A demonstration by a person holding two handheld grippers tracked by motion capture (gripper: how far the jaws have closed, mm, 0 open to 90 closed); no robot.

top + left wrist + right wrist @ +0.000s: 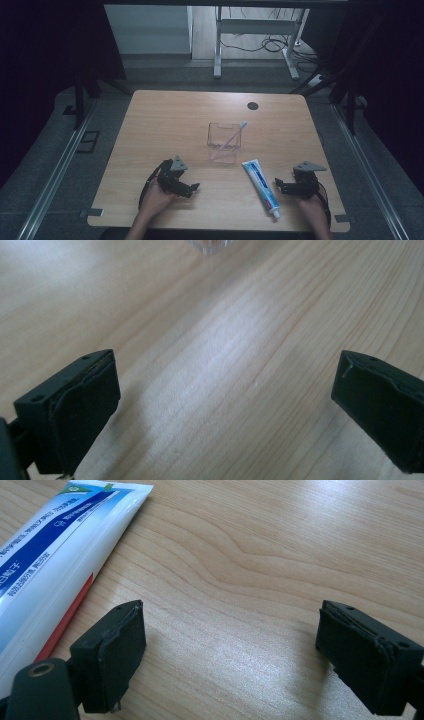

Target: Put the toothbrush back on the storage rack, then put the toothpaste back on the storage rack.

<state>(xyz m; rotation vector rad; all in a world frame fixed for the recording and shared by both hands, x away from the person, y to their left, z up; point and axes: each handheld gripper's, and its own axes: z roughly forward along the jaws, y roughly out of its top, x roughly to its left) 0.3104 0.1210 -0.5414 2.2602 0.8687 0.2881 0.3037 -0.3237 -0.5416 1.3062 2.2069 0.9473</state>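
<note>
Dim grey flooring and a metal-legged frame with trailing cables lie beyond a light wooden surface [165, 120] with rounded corners and a small round black cap [253, 105] near its far edge, at about one o'clock from the middle. Just past centre stands a clear square plastic container [223, 142], with a pale pink toothbrush [233, 134] leaning inside it, its white head poking over the rim toward one o'clock. At about five o'clock from the container lies a white-and-blue toothpaste tube [261, 186], flat on the wood, its cap pointing to the near edge.

At seven o'clock from the container, the left gripper [192, 188] rests low on the wood in the person's hand; its jaws stand wide apart with nothing between them, bare wood grain showing in the gap. At four o'clock from the container, the right gripper [278, 184] sits just beside the tube's lower half, its jaws likewise spread wide and empty. In the right gripper view the tube [50, 545] runs along the left, next to the left jaw.
</note>
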